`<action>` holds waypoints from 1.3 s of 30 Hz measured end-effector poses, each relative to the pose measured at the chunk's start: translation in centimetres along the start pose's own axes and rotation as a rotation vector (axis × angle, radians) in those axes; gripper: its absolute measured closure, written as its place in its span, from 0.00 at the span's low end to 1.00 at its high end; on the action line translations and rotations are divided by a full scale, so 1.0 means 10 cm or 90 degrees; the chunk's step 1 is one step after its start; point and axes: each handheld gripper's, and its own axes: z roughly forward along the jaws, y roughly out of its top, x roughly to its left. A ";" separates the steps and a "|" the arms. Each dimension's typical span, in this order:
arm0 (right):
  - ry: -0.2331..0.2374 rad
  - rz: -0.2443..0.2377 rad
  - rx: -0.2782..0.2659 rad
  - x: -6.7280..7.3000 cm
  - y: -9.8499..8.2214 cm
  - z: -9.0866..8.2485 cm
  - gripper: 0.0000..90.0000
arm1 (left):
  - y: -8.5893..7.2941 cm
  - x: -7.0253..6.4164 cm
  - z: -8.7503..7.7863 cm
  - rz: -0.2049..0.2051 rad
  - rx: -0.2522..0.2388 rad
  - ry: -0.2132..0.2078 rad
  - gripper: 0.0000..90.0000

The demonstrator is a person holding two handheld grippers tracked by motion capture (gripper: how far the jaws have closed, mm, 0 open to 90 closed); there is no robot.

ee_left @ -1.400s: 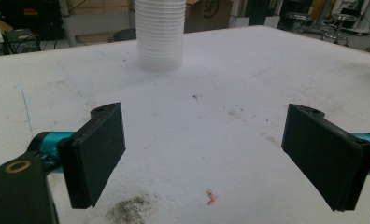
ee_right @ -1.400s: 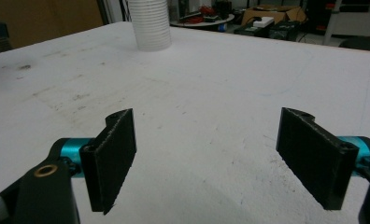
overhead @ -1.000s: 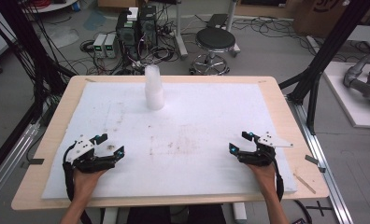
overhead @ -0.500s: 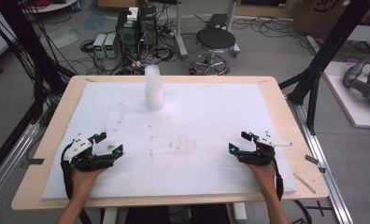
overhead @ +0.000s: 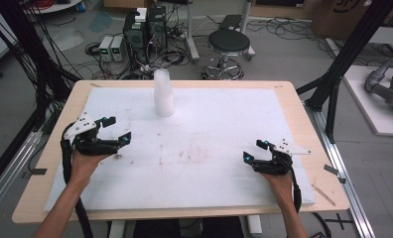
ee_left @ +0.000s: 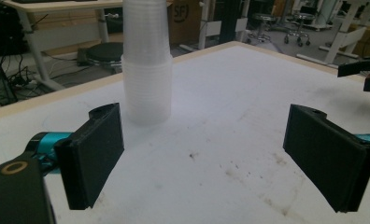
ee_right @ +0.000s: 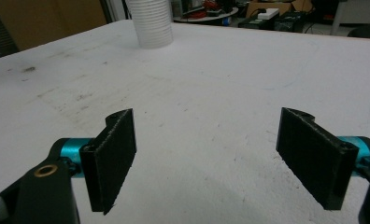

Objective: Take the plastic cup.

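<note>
Cups (overhead: 163, 92), clear ribbed plastic ones nested into a tall stack, are standing upright near the far edge of the table (overhead: 303, 119), well apart from both grippers. A white, matte sheet (overhead: 219, 124) is covering most of the pale wooden tabletop, and brownish smudges are showing across its middle.

The left gripper (overhead: 113, 130) is hovering over the near-left part of the sheet, its flat black jaws standing wide apart and gripping nothing. The right gripper (overhead: 254, 150) is sitting low over the near-right part, its jaws likewise spread with nothing between them.

The left gripper view is bringing out the stack's (ee_left: 146, 65) fine horizontal ridges and frosted look, with the gripper (ee_left: 204, 149) framing bare sheet below it. The right gripper view is showing the rough, grainy edges of the gripper's (ee_right: 206, 158) rectangular pads, with the stack's base (ee_right: 151, 23) far off. The high view is adding a round black stool (overhead: 229, 43) and tangled cables on the floor beyond.
</note>
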 end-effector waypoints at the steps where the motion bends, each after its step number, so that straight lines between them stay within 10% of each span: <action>1: 0.000 0.000 -0.001 0.00 0.00 0.00 0.22 | 0.00 0.00 0.00 0.000 0.000 0.000 0.14; 26: -0.004 0.004 -0.001 -0.01 0.00 0.00 0.22 | 0.89 0.70 0.56 0.034 0.079 -0.144 0.10; 39: -0.003 0.004 -0.006 -0.01 0.00 0.00 0.22 | 1.02 0.89 0.83 0.043 0.076 -0.191 0.10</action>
